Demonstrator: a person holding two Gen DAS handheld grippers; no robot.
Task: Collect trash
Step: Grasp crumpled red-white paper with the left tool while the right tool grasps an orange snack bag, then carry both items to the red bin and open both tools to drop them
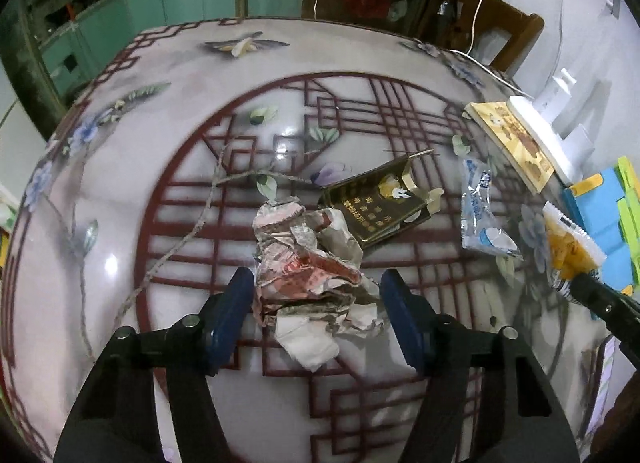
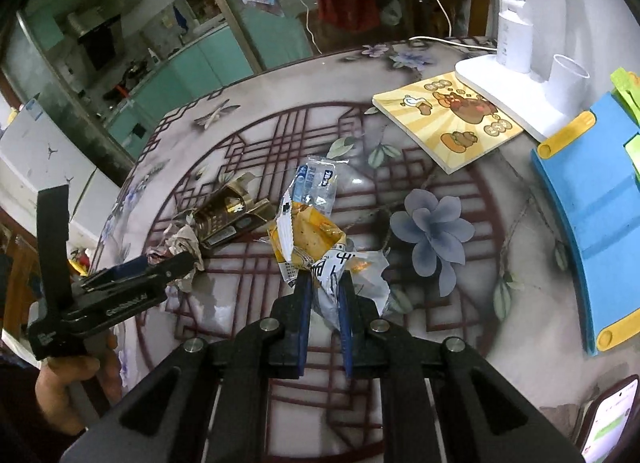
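Item one, crumpled paper wad (image 1: 316, 279): I judge it very light, soft and springy, likely to crush and shed its loose white tissue tail at six o'clock; best taken across its thick red-printed middle. It lies on the patterned table (image 1: 120, 191), between the blue pads of my left gripper (image 1: 318, 303), which stands part-way open; the left pad looks to be touching the wad's edge, the right pad stands just clear, so I count it bracketed, not yet gripped. Item two, yellow snack wrapper (image 2: 308, 239): thin, crackly film, slippery and near weightless, best pinched on a flat doubled fold. My right gripper (image 2: 325, 283) is narrowed to a slim gap and pinches the wrapper's white lower end, the yellow body standing up at twelve o'clock of the fingers. Item three, clear-blue plastic packet (image 2: 316, 179): limp film, flat on the table beyond the wrapper at twelve o'clock, untouched. Item four, gold cigarette box (image 1: 376, 207): light card, flattened and open, stiff enough to take by an edge, lying at one o'clock of the wad.
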